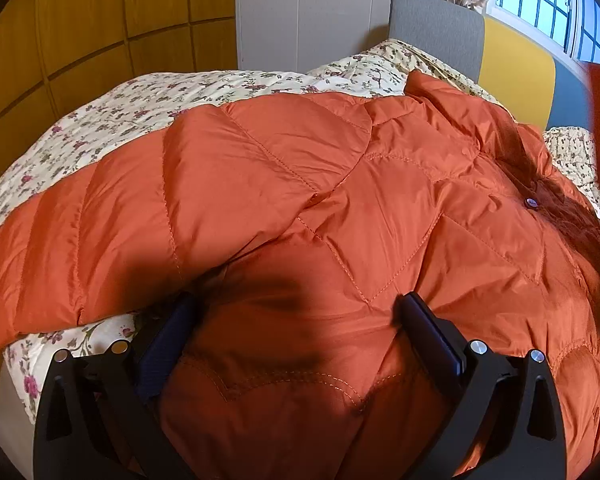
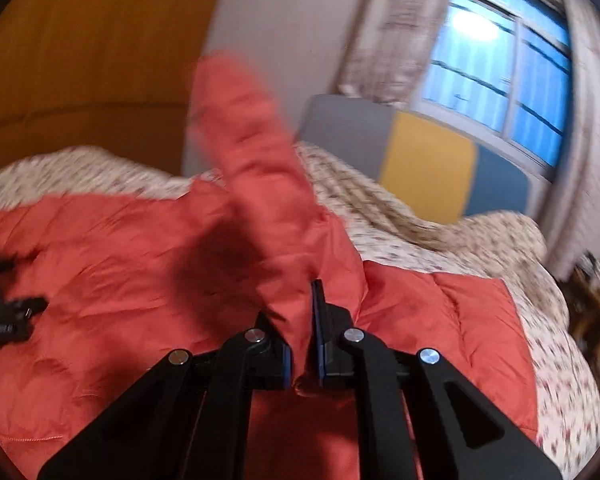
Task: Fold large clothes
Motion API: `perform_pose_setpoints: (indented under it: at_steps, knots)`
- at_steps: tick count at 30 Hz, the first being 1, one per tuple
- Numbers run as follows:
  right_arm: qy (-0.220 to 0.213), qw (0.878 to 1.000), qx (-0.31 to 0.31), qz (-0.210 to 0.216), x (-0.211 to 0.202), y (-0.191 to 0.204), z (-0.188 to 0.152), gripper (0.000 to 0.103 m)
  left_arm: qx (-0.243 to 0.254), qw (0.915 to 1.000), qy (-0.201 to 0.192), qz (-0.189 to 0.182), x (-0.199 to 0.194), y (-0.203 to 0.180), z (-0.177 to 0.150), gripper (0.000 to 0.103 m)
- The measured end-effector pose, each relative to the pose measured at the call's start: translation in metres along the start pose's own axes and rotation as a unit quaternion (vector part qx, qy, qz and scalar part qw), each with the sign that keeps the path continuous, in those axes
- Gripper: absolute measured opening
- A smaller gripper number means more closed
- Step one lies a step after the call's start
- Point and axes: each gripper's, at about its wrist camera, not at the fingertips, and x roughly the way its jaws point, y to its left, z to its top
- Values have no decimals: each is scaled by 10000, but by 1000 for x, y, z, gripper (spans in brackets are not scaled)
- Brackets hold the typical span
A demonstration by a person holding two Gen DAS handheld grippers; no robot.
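A large orange quilted jacket (image 1: 340, 208) lies spread over the bed, one sleeve (image 1: 100, 220) stretched to the left. My left gripper (image 1: 298, 306) stands open, its two fingers wide apart and resting on the jacket's near part, with the fabric bulging between them. In the right wrist view the same jacket (image 2: 120, 248) is blurred by motion. My right gripper (image 2: 300, 312) is shut on a fold of it, and the other sleeve (image 2: 248, 148) rises from the jaws above the bed. The left gripper (image 2: 4, 312) shows at that view's left edge.
The bed carries a floral sheet (image 1: 120, 104) and a rumpled floral quilt (image 2: 440, 240). A grey, yellow and blue headboard (image 2: 428, 160) stands behind, with a barred window (image 2: 500, 64) and curtain above. Wooden wardrobe panels (image 1: 80, 32) line the left side.
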Motion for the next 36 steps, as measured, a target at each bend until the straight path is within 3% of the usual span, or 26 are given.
perform_pose_setpoints:
  at_steps: [6,11,13,14,15,16,20,23,26,29,31,32,33,36]
  knots:
    - [592,9912,-945,720,43,41,-11,8,1,10000,-2,2,0,0,0,100]
    - [1010,9821,-1431,693,66,65,-17,15,38,10000,20,35,0,-1,0,100]
    - [973,9829,-1390,717,65,62,-17,32,74,10000,36,-12,-4,-2,2,100]
    - [932,9842,-1300,755,59,59,-16,42,82,9999,34,-90,-7,-2,4,100]
    - [854,9859,-1154,863,50,53,-14,59,72,9998,34,-170,-10,-1,6,100]
    - [730,9876,-1003,963,39,45,-11,64,-4,9995,-6,-306,-17,0,10,100]
    - [483,9919,-600,1005,2,20,-8,64,-708,9941,-374,-729,-41,9,25,100]
    - [411,9957,-49,832,-16,-7,-11,64,-1151,9811,-550,-1457,-45,6,37,100]
    - [428,9953,771,395,-25,-41,-18,64,-870,9808,-392,-1703,-36,-20,49,100]
    - [544,9851,1621,-187,-28,-78,-27,64,-569,9796,-177,-1920,-16,-49,56,98]
    - [661,9715,2213,-530,-29,-105,-34,61,-439,9788,172,-1991,6,-67,58,65]
    - [707,9658,2421,-608,-30,-114,-37,59,-376,9792,329,-1967,14,-71,56,42]
    - [765,9599,2613,-671,-31,-123,-41,54,-292,9791,451,-1961,22,-76,57,29]
    - [944,9464,3010,-698,-29,-147,-47,44,-125,9800,278,-1965,18,-79,60,13]
